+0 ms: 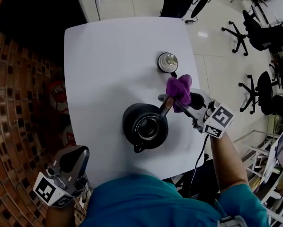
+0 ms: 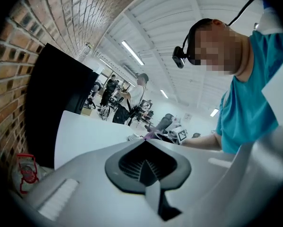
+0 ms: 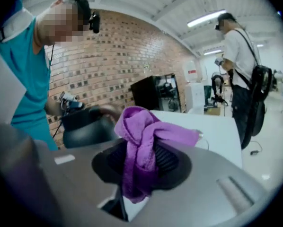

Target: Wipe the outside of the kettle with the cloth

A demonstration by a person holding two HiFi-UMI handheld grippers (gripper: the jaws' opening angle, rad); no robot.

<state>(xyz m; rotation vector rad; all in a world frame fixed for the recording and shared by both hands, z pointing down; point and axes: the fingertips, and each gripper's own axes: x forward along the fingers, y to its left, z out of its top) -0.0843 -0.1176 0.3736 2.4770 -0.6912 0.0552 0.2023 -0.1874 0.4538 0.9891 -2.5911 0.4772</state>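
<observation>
In the head view the black kettle (image 1: 145,126) stands on the white table (image 1: 108,56), the right gripper (image 1: 179,102) holding the purple cloth (image 1: 179,89) just beside its handle (image 1: 165,107), the left gripper (image 1: 68,167) low off the near corner. The left gripper view shows jaws together on nothing; the right gripper view shows jaws clamped on the bunched cloth (image 3: 139,145) (kettle (image 3: 82,126) close ahead). Wiping seems about to start: next, press cloth to the kettle's wall and sweep round.
</observation>
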